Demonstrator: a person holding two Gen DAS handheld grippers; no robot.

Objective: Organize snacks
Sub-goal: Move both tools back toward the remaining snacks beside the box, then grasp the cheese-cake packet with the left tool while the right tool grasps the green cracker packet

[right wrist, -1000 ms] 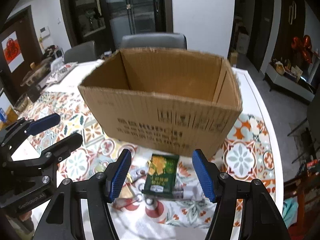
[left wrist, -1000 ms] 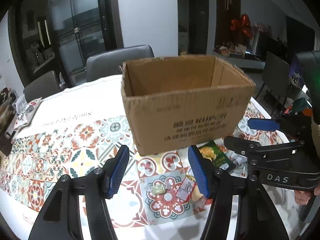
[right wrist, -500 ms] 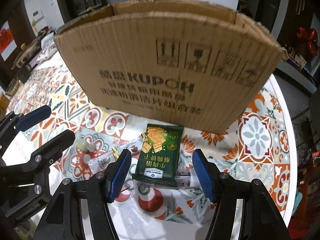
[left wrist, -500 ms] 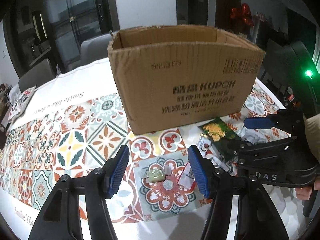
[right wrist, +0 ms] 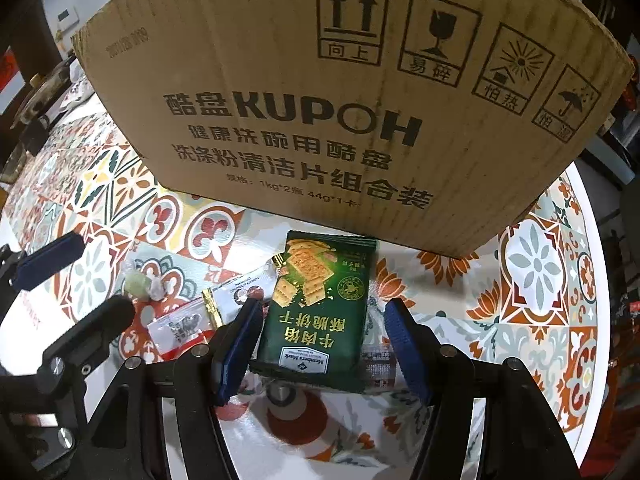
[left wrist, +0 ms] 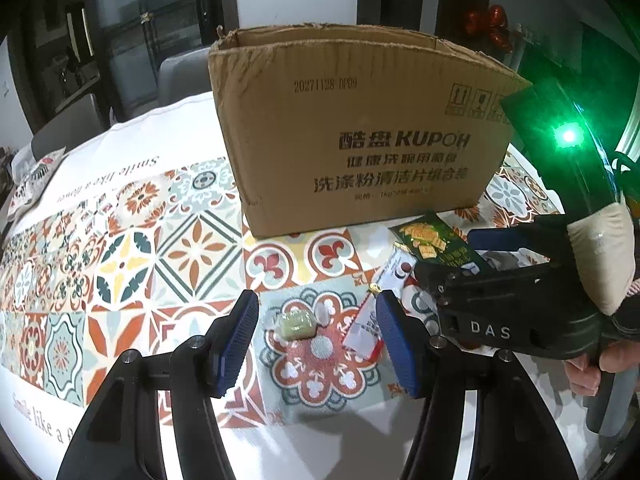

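A: Left wrist view: left gripper (left wrist: 316,330) spread wide around a pale green wrapped candy (left wrist: 297,323), twelve o'clock. Small, light; pinch mid-body.

B: Right wrist view: right gripper (right wrist: 322,338) wide, straddling green cracker packet (right wrist: 318,312), twelve o'clock, before cardboard box (right wrist: 344,92). Light, slick, brittle; grip long edges gently.

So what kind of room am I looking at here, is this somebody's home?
Most likely a home dining room: a table under a patterned tile-print tablecloth, upholstered grey chairs behind it, and a glass-fronted cabinet along the wall.

Tile-patterned table (left wrist: 168,248) has a cardboard box (left wrist: 360,136), green cracker pack (right wrist: 316,312), a candy (left wrist: 297,323) and some small wrappers (right wrist: 180,330) on it.
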